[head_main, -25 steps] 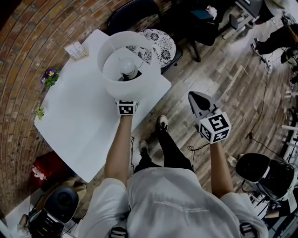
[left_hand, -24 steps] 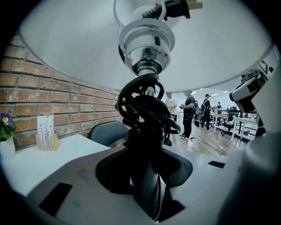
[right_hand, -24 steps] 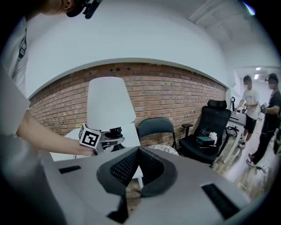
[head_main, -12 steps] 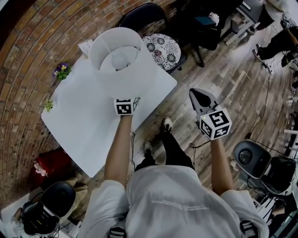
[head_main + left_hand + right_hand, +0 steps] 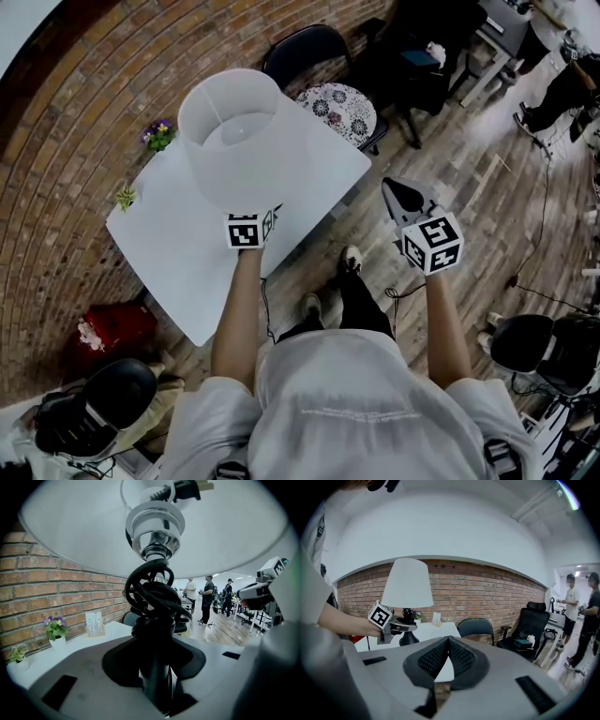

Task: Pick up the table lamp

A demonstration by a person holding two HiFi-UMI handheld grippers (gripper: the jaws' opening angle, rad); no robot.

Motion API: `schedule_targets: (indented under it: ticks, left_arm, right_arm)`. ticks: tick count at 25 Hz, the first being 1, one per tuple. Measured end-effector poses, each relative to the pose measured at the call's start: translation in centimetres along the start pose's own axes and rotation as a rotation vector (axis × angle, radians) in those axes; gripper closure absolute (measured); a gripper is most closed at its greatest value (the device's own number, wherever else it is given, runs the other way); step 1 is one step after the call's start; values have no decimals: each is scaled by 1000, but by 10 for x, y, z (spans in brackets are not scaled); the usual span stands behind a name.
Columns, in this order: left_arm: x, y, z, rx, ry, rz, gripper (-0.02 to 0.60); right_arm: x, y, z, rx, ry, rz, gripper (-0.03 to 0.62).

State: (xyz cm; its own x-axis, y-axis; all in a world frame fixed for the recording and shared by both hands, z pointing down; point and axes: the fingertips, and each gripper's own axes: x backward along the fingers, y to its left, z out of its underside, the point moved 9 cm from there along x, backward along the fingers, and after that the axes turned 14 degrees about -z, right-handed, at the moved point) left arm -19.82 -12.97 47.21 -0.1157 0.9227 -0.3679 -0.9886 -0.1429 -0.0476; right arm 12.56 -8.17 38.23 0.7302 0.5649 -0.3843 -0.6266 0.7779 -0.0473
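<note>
The white tabletop [image 5: 178, 248] sits with its far side against a brick wall [image 5: 84, 122]. Its near edge and right corner stick out over the wooden floor [image 5: 469, 197]. The floor on the right is wide and bare, with lots of room to move. At the far corner stand a black chair [image 5: 305, 47] and a seat with a flowery cushion [image 5: 339, 108], both close to the tabletop. A red thing [image 5: 112, 328] lies on the floor by the left edge. Along the wall side stand a pot of purple flowers [image 5: 159, 134], a tiny green plant [image 5: 125, 197] and a little card [image 5: 94, 624].

The table lamp [image 5: 234, 141] is over the right part of the tabletop, near its edge. It has a big white shade shaped like a bucket, a shiny silver neck, a black pole and a round black foot. Its black cord is wound round the pole, and the plug pokes up near the shade. I cannot tell if the foot touches the tabletop.

The left tool [image 5: 155, 667] pinches the black pole low down, under the shade. The right tool [image 5: 449, 644] hangs over the floor, well apart from the lamp. Its tips are pressed together with nothing in them.
</note>
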Motion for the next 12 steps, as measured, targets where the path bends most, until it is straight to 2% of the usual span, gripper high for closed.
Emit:
schedule_targets:
  ticks: [6,12]
  left_arm:
    - [60,16,-8,-29,-23,-23,451]
    - [119,26,-28,-42,-61,-27,451]
  right_arm:
    - [11,30,-16,13,-76,4,592]
    - [12,62,-29,62,-88,-31,592]
